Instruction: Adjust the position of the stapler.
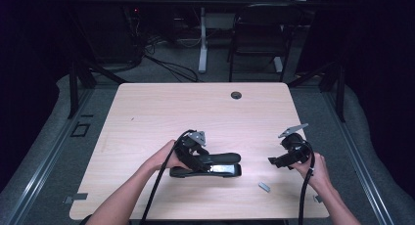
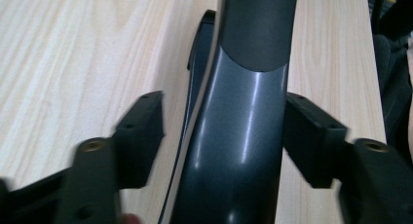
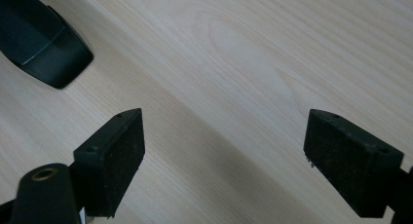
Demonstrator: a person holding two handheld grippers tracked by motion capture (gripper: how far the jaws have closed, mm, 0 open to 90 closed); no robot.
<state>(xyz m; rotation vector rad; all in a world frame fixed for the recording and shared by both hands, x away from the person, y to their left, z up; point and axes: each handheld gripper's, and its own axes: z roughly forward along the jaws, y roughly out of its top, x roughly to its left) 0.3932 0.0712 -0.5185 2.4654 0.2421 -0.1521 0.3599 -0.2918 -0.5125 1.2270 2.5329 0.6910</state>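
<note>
A large black stapler (image 1: 210, 165) lies flat on the tabletop (image 1: 161, 112), near its front edge, and serves as the landmark here. The left tool (image 1: 195, 159) sits over the stapler's left half with its jaws astride the arm; the left pad (image 2: 141, 136) stands clear of it, the other close against it. The right tool (image 1: 274, 161) hovers well to the stapler's right, jaws wide apart and empty. A small grey strip of staples (image 1: 264, 187) lies between them, nearer the front edge.

Both forearms are reaching in, the left gripper (image 1: 208, 161) standing partly spread and the right gripper (image 1: 272, 161) gaping wide.
</note>
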